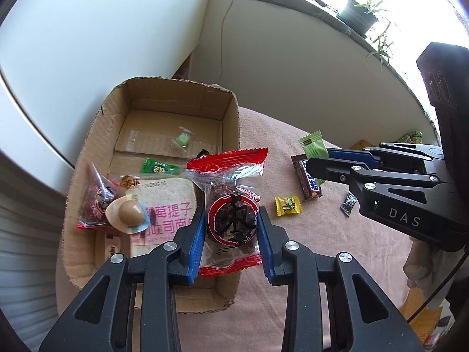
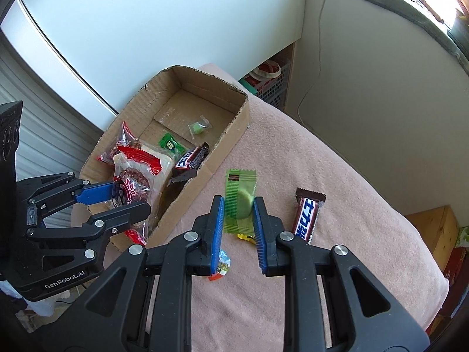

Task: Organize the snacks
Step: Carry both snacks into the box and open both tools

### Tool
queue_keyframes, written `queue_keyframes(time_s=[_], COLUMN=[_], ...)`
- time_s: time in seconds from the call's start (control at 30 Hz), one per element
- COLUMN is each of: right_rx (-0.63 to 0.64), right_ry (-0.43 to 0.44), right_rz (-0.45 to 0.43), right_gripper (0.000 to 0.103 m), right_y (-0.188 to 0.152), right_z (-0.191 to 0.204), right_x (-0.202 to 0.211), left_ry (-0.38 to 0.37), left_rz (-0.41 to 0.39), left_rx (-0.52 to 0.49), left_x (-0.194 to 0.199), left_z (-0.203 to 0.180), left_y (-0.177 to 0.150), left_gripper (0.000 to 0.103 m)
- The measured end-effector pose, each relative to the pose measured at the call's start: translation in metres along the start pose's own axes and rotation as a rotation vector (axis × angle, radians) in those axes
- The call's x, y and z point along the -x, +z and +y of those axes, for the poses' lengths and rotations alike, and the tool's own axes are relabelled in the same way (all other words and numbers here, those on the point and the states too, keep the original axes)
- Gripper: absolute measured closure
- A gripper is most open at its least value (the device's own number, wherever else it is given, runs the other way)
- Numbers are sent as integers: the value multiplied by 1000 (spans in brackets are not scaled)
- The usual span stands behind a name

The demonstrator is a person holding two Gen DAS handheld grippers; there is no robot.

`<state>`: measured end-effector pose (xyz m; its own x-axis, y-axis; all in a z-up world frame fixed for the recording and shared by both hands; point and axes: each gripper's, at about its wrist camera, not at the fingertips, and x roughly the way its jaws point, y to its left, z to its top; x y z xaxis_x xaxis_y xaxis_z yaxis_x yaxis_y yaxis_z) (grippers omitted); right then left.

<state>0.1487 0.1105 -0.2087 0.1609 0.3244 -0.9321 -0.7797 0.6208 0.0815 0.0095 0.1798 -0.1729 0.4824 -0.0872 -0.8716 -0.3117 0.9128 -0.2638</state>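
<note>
My left gripper (image 1: 231, 217) is shut on a red-and-clear dried-date packet (image 1: 231, 193), held over the near end of a cardboard box (image 1: 88, 161). In the box lie a bread packet (image 1: 173, 202), an egg packet (image 1: 129, 212), green candies and a chocolate bar (image 2: 190, 158). Above the pink cloth, right of the box (image 2: 234, 129), my right gripper (image 2: 239, 205) is shut on a green wafer packet (image 2: 240, 182). Loose on the cloth are another chocolate bar (image 2: 306, 217), a yellow candy (image 1: 288, 205) and a small black packet (image 1: 348, 204). The left gripper (image 2: 130, 199) also shows in the right wrist view.
The pink cloth (image 2: 322, 158) covers the table, whose edge falls away at right. A wooden crate (image 2: 433, 228) stands below that edge. A plastic basket (image 2: 269, 85) sits behind the box. Potted plants (image 1: 360, 14) line the windowsill. A white panel rises beyond the box.
</note>
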Motion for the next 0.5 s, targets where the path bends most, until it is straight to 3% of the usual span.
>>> queue_keyframes(time_s=[0.5], right_rx=[69], right_ry=[42], right_rz=[20], right_gripper=[82], right_y=[44], right_z=[50], right_x=[-28], left_ry=[33], left_rz=[0], left_rx=[64], left_x=[6], left_z=[47], left_y=[0], left_gripper=[71])
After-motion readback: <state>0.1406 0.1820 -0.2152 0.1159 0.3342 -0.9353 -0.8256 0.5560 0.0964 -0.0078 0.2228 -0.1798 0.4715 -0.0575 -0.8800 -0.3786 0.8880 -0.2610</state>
